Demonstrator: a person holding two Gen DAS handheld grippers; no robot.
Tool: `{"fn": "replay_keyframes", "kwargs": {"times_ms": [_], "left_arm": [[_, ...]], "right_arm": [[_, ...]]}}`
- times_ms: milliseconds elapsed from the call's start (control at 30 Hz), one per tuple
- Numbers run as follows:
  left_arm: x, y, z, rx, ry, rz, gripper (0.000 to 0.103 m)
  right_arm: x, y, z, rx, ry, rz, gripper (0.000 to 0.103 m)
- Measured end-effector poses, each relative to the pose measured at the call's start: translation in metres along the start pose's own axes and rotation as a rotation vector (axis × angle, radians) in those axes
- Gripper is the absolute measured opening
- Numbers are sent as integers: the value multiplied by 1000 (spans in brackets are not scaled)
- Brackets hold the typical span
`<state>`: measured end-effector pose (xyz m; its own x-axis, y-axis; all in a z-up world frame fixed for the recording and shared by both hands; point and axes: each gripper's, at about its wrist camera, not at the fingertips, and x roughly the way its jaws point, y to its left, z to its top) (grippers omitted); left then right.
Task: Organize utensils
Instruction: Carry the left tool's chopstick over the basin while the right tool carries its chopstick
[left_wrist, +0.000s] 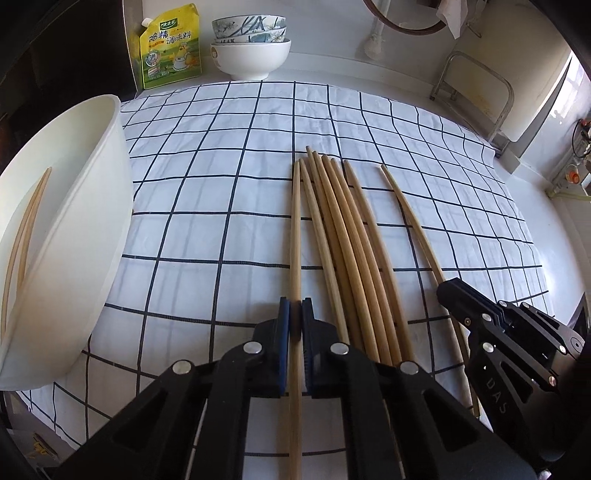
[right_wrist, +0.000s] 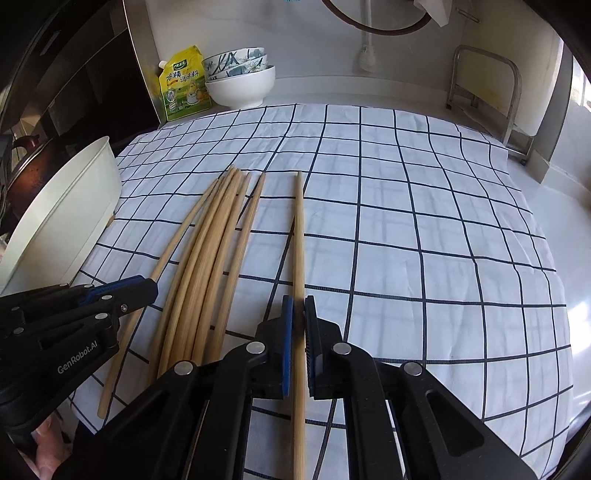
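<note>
Several wooden chopsticks (left_wrist: 343, 236) lie side by side on the checked cloth (left_wrist: 221, 184). My left gripper (left_wrist: 295, 314) is shut on the leftmost chopstick (left_wrist: 295, 229), which runs between its blue pads. It also shows in the right wrist view (right_wrist: 147, 286). My right gripper (right_wrist: 299, 314) is shut on the rightmost chopstick (right_wrist: 300, 236), set apart from the bundle (right_wrist: 210, 251). It also shows in the left wrist view (left_wrist: 448, 290). A white tub (left_wrist: 92, 206) at left holds two chopsticks (left_wrist: 26, 236).
Stacked bowls (left_wrist: 251, 48) and a yellow seasoning pouch (left_wrist: 170, 48) stand at the back. A metal rack (left_wrist: 476, 88) is at the back right. A dark pot (right_wrist: 26, 173) sits behind the tub (right_wrist: 66, 214).
</note>
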<state>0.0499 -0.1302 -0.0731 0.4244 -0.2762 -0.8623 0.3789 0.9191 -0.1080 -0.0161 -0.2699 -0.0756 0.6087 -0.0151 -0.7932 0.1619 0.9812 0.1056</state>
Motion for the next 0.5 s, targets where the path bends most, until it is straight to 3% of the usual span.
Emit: {"fn": "replay_keyframes", "kwargs": {"times_ms": [500], "left_arm": [[-44, 17, -4, -29, -57, -86, 7]], "right_arm": [[-37, 11, 4, 25, -65, 33, 6]]}}
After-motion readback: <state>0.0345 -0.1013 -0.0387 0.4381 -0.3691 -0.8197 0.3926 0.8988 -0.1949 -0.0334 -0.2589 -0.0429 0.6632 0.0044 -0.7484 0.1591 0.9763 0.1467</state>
